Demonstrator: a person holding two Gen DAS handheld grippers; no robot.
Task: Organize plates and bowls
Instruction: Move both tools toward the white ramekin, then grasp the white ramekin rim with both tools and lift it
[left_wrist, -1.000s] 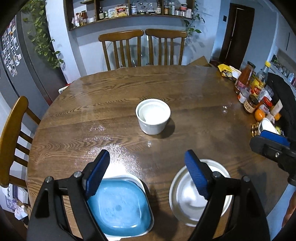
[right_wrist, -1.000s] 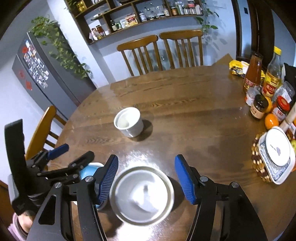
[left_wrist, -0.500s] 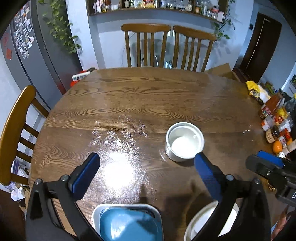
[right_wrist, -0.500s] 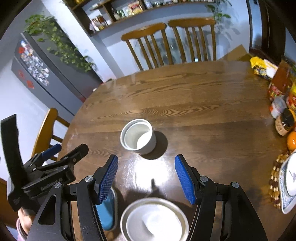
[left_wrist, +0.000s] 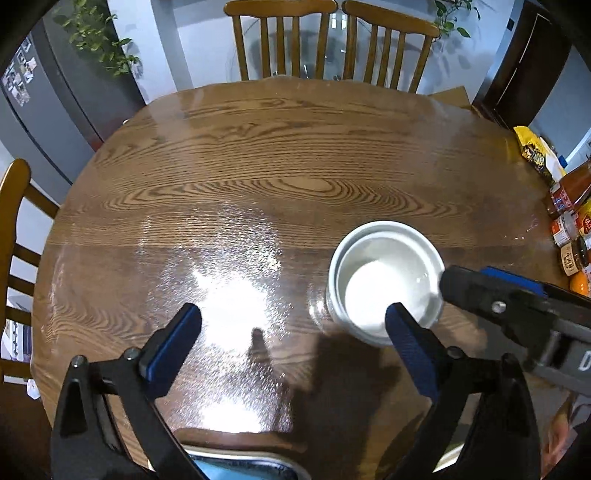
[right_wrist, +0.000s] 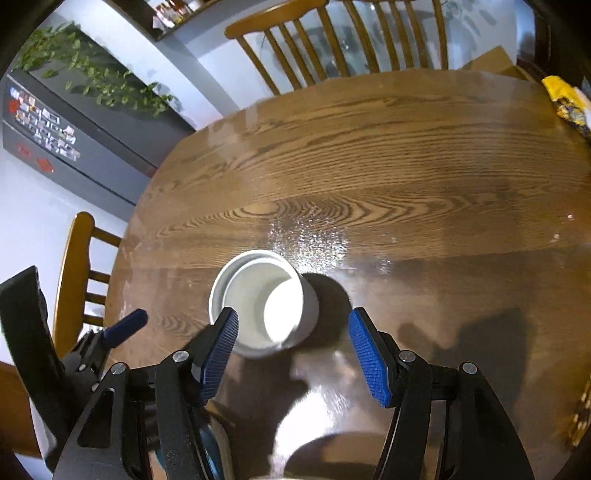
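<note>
Item one: the small white ceramic bowl with straight sides (left_wrist: 386, 280) stands upright and empty on your round, glossy wooden table (left_wrist: 258, 155), toward its right half in the left wrist view.

Item two: your left gripper (left_wrist: 291, 332), black with blue ribbed pads, is spread wide and its jaws are closing; nothing but bare tabletop lies between them. Its right pad overlaps the bowl's near rim in the picture, though you cannot tell whether it touches.

Item three: your right gripper (right_wrist: 293, 341), of the same make, is held partly spread. The bowl (right_wrist: 264, 302) sits just ahead of it, nearer the left pad, which overlaps the rim in the picture; the pads do not press on it.

Item four: a blue square plate with a white rim (left_wrist: 236, 467) shows only as a sliver at the near table edge in the left wrist view.

Item five: jars and bottles (left_wrist: 570, 229) crowd the table's right edge.

Item six: two wooden slat-back chairs (left_wrist: 328, 40) stand at the far side, a third (right_wrist: 79, 273) at the left.
</note>
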